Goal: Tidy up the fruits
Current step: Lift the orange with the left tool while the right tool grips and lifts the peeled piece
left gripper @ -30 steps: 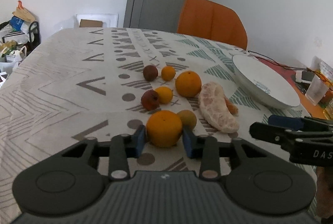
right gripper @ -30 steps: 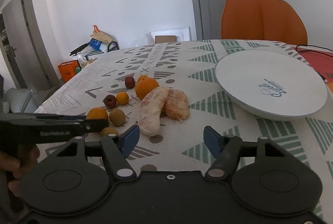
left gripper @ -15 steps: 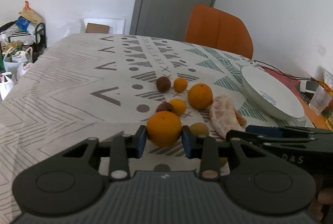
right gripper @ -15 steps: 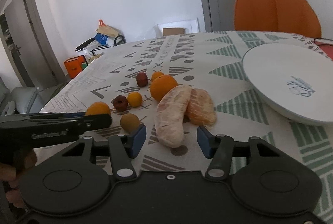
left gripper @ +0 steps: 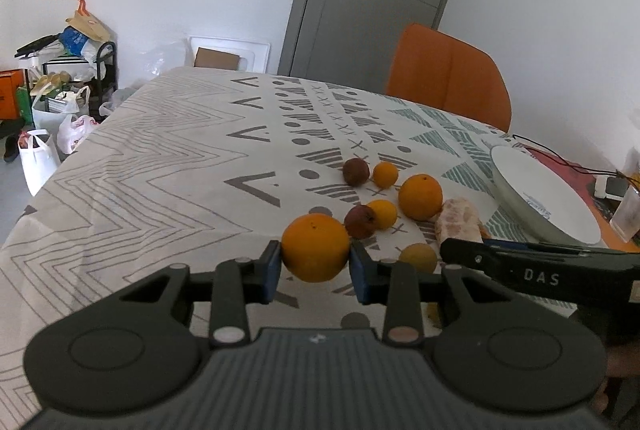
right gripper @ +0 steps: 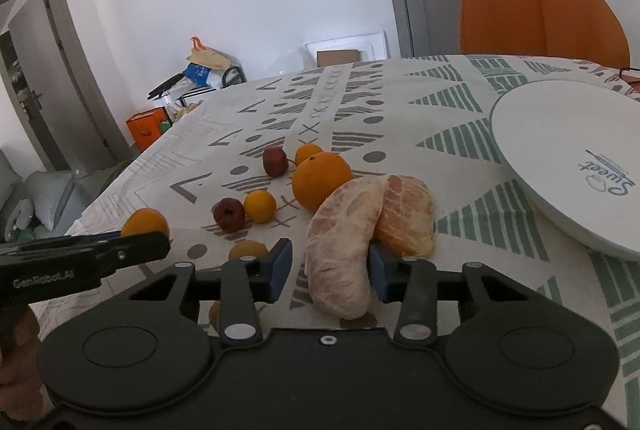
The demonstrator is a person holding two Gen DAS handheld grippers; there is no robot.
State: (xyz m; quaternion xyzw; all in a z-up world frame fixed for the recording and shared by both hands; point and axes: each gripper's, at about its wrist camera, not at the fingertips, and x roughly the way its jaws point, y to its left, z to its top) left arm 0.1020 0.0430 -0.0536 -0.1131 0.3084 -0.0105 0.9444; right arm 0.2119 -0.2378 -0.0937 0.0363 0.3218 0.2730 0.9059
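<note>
Closing on the peeled segment (right gripper: 340, 250) at the near edge of the fruit pile, the right gripper (right gripper: 330, 272) should be squeezed softly so nothing gets squashed, while an orange (left gripper: 315, 247) is clamped by the left gripper (left gripper: 315, 270), plate (right gripper: 560, 166) far right.

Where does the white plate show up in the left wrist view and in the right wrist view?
Left wrist view: the white plate lies at the right edge on the tablecloth, beyond the right gripper.
Right wrist view: it fills the right side, its printed "Sweet" lettering facing the camera.
Shared landmark: the orange chair behind the table.
</note>
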